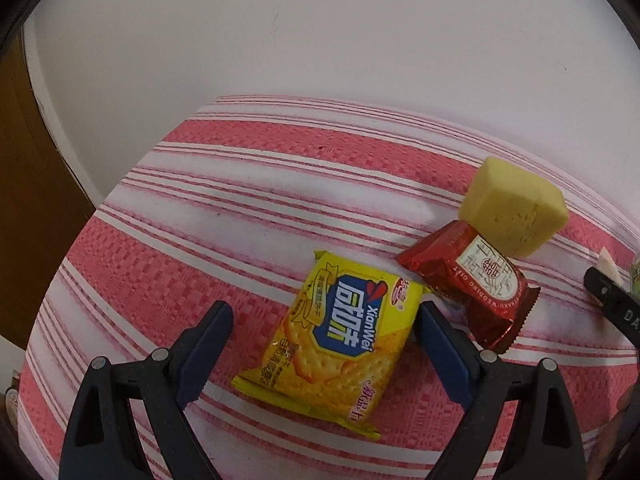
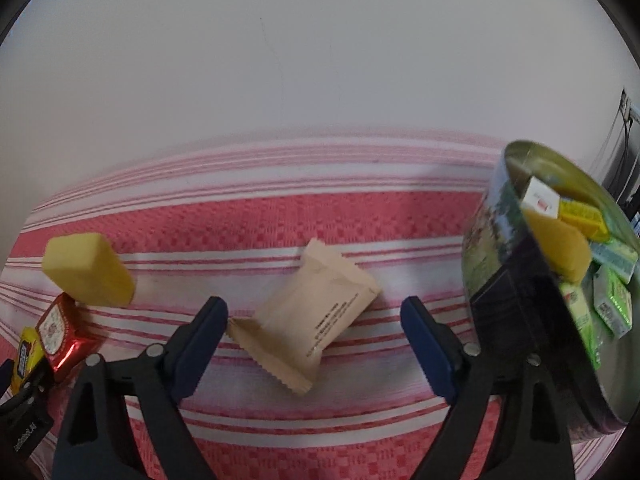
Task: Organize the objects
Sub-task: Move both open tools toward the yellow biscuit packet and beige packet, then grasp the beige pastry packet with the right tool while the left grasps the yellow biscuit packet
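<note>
- Left wrist view: left gripper (image 1: 325, 322) hangs low over a red-and-white striped cloth (image 1: 200, 208), jaws spread wide, nothing clamped.
- Yellow cracker packet (image 1: 338, 344) lies flat on the cloth between the two blue pads, tilted. The right pad (image 1: 440, 348) sits at the packet's edge; whether it touches, I cannot tell. The left pad stands clear of it.
- Just beyond the packet, a red foil packet (image 1: 476, 292) lies with a cream label facing up. Its far end is tucked against a pale yellow block (image 1: 516, 210), which overlaps it in this view.
- At the right edge, a bit of the other gripper's black body shows, with a sliver of beige wrapper beside it.
- White wall (image 1: 320, 40) behind the cloth; brown wooden surface at far left.

- Right wrist view: right gripper (image 2: 314, 332) also stands wide open, holding nothing.
- Beige wrapped packet (image 2: 308, 316) lies on the striped cloth between the pads, crimped ends pointing far and near, small dark print on one side. Neither pad appears to be pressing it.
- To the right, a round tin (image 2: 492, 248) with a printed green scene on its wall stands near the right pad. Inside it: small yellow, green and white boxes and a yellow block, piled loosely.
- Far left: the pale yellow block, the red foil packet and the yellow packet grouped together, well apart from the tin.
</note>
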A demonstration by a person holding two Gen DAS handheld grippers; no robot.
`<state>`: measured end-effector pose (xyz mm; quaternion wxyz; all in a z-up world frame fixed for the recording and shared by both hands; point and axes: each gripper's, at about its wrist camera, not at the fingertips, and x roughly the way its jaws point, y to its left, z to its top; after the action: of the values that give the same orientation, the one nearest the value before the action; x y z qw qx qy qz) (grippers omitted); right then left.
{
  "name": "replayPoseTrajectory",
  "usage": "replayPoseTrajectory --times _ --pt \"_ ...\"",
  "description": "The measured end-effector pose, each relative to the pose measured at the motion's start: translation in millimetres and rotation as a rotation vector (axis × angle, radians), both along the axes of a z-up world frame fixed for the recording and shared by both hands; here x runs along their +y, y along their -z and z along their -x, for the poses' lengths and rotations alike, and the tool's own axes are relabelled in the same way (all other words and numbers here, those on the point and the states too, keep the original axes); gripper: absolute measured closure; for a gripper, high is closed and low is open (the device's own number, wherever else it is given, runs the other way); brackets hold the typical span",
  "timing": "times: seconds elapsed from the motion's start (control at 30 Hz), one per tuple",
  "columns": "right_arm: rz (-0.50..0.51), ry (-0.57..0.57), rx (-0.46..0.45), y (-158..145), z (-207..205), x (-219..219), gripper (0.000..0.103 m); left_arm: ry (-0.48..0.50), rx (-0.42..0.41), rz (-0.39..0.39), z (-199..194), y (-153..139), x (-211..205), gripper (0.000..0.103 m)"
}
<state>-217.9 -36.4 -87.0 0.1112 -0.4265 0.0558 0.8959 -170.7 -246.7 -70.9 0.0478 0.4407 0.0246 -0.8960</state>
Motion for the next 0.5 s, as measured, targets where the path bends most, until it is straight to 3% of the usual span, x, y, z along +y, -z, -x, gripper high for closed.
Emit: replayPoseTrajectory --times 0.33,0.37,0.5 --pt "0.001 0.004 -0.040 5.0 12.9 -5.1 0.022 -0.005 -0.006 -0.003 2.6 0.0 -7.6 0.007" --pt "0.001 0.004 -0.037 4.5 12.6 -5.5 0.024 -0.005 -0.007 -0.003 4.0 0.7 -9.5 0.006" --pt "-0.013 -0.041 -0.020 2.3 9.9 -17.7 0.053 -0.014 -0.013 -0.004 3.5 1.2 -8.8 0.001"
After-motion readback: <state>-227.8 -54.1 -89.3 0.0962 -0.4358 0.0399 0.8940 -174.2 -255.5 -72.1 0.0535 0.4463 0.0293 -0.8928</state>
